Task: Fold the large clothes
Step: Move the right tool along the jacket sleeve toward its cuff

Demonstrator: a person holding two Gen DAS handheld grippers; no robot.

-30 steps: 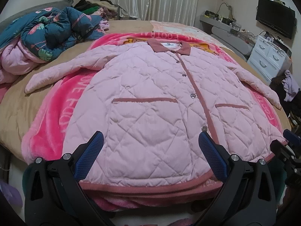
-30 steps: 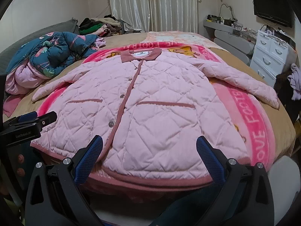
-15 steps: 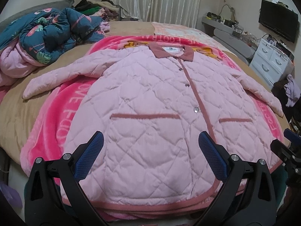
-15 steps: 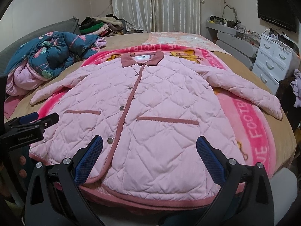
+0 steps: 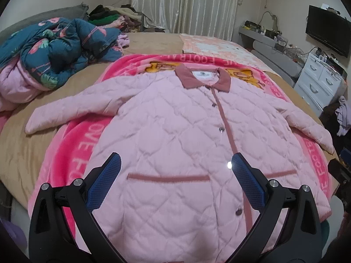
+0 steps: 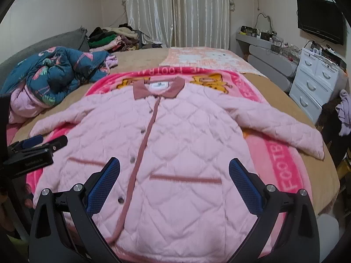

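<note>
The pink coat [image 5: 175, 144] lies flat on the bed [image 5: 26, 144] under and ahead of me. My left gripper [image 5: 175, 173] and right gripper [image 6: 174, 173] are wide open, empty. No fold is made yet.

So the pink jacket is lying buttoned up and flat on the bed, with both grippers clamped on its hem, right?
Not quite. The jacket does lie buttoned and flat on the bed, but the left gripper and right gripper are open, holding nothing, as both wrist views show.

The pink blanket [image 6: 283, 166] reads "FOOT" along its border; the collar label is illegible.
</note>
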